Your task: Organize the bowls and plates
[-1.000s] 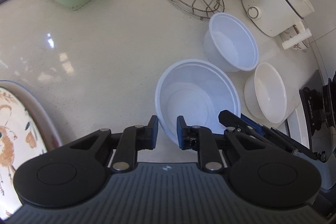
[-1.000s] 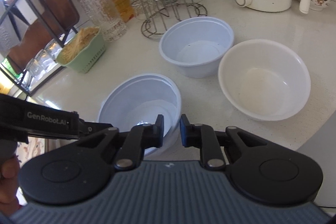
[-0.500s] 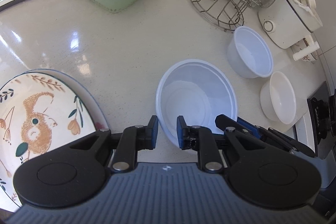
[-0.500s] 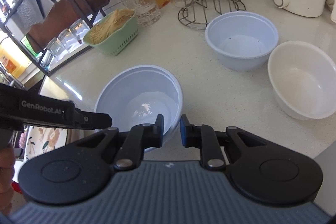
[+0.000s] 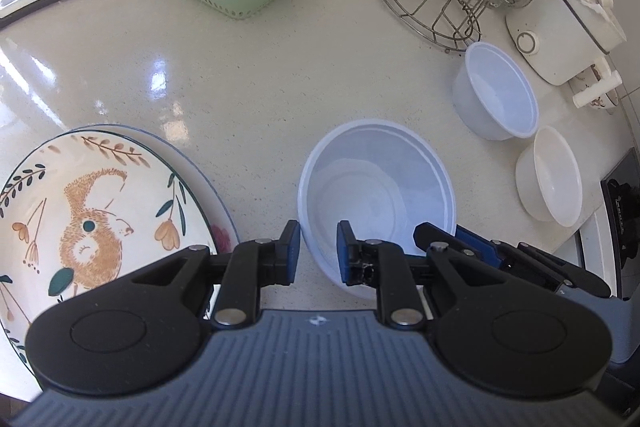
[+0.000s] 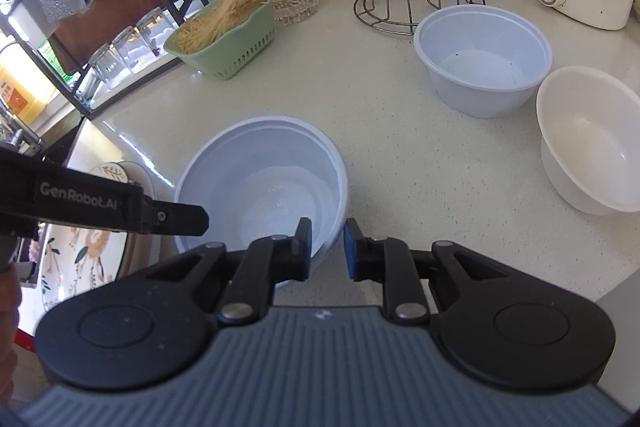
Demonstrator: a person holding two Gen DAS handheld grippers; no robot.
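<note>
I have the pale blue plastic bowl (image 5: pixel 376 195) pinched by its thin rim, left hand-held gripper (image 5: pixel 318 253) and right hand-held gripper (image 6: pixel 327 249) both narrow, beside the squirrel plate (image 5: pixel 92 211); it looks light, flexible and slippery, so I'd grip the rim gently
</note>
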